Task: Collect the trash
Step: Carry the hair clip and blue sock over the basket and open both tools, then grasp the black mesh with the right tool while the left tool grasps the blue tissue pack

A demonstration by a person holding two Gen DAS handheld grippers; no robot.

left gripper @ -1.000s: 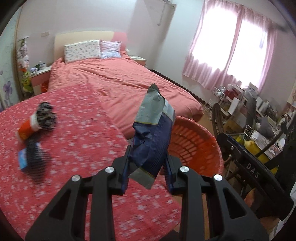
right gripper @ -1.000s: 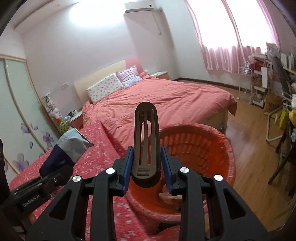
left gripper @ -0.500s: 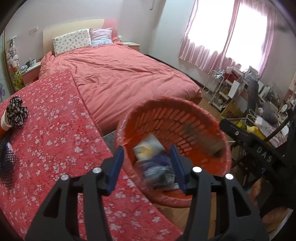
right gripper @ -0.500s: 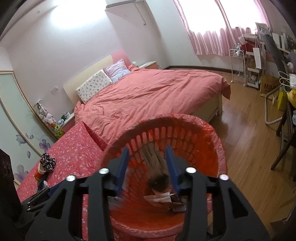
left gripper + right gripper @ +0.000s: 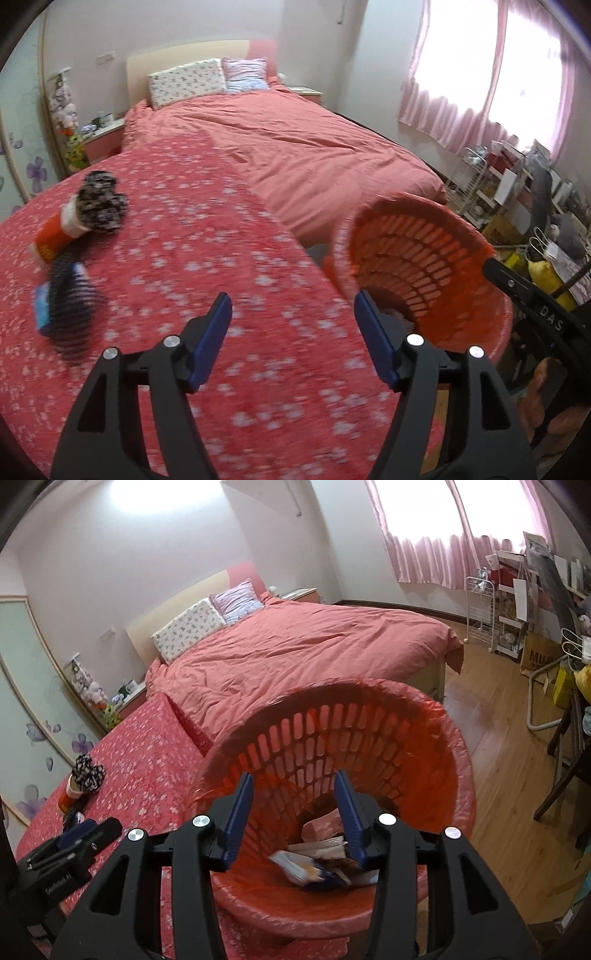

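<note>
Left gripper [image 5: 291,314] jaws just opened wide, empty, right gripper [image 5: 293,794] jaws apart, seemingly empty, above basket [image 5: 458,746]

The left wrist view looks forward and down along its own fingers, close over the floral cover [image 5: 207,258], the orange basket [image 5: 424,266] at its right edge; the right wrist view tilts down straight into that basket [image 5: 369,716] (very near); both share the basket, the cover's near corner, the bed [image 5: 314,155] and the pink curtains [image 5: 424,546].
</note>
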